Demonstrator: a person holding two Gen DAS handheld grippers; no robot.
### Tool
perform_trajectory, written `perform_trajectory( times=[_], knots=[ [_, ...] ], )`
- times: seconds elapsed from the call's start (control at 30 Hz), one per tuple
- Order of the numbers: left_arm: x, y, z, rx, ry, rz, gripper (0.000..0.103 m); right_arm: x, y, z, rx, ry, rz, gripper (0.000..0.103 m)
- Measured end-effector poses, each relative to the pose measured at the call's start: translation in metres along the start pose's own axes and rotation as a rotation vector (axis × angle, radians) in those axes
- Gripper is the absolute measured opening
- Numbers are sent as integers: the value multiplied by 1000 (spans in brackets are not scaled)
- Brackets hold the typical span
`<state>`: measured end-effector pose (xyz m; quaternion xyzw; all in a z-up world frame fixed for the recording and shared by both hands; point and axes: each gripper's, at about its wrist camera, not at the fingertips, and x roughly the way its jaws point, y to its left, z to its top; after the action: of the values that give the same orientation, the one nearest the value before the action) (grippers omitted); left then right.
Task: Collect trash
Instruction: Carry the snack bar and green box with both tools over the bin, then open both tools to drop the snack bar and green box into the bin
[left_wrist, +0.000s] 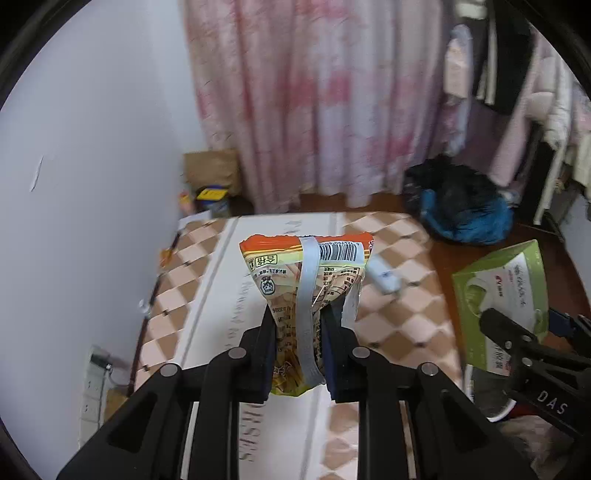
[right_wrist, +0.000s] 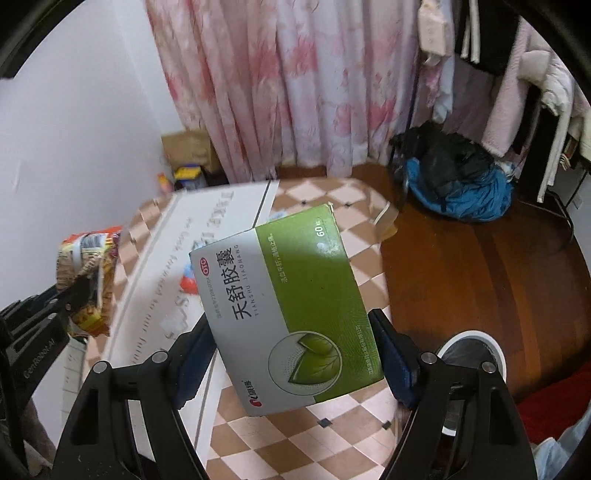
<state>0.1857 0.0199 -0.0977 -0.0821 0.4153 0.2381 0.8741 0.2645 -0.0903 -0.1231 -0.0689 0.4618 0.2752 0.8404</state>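
Note:
My left gripper (left_wrist: 300, 314) is shut on an orange and yellow snack wrapper (left_wrist: 306, 273) with a grey tape strip, held upright above the checkered table (left_wrist: 399, 306). It also shows in the right wrist view, where the wrapper (right_wrist: 88, 273) sits at the left. My right gripper (right_wrist: 291, 321) is shut on a green and white medicine box (right_wrist: 291, 306), held tilted above the table's right part. The box (left_wrist: 502, 295) and the right gripper show at the right of the left wrist view.
A checkered cloth with a white printed band (left_wrist: 221, 295) covers the table. A small pale packet (left_wrist: 384, 277) lies on it. A white bin (right_wrist: 469, 354) stands on the wooden floor at the right. A blue and black pile (right_wrist: 458, 184), a paper bag (left_wrist: 214, 170) and pink curtains lie beyond.

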Motion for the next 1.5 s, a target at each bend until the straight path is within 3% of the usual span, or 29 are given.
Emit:
perform_trajectory(
  times=[0.33, 0.63, 0.83, 1.07, 1.43, 1.5],
  knots=[
    [-24, -100, 18, 105, -51, -145, 18, -75, -94, -4, 151, -100, -21, 81],
    [15, -229, -1, 226, 71, -287, 18, -90, -228, -42, 331, -57, -135, 81],
    [51, -297, -26, 289, 161, -321, 18, -66, -318, -79, 459, 37, -198, 81],
    [105, -358, -52, 329, 294, -351, 18, -8, -401, -123, 583, 172, -210, 81],
    [161, -415, -84, 359, 465, -392, 24, 81, -468, -177, 716, 341, -195, 81],
    [162, -418, -86, 369, 476, -381, 30, 90, -475, -182, 731, 351, -188, 81]
  ],
)
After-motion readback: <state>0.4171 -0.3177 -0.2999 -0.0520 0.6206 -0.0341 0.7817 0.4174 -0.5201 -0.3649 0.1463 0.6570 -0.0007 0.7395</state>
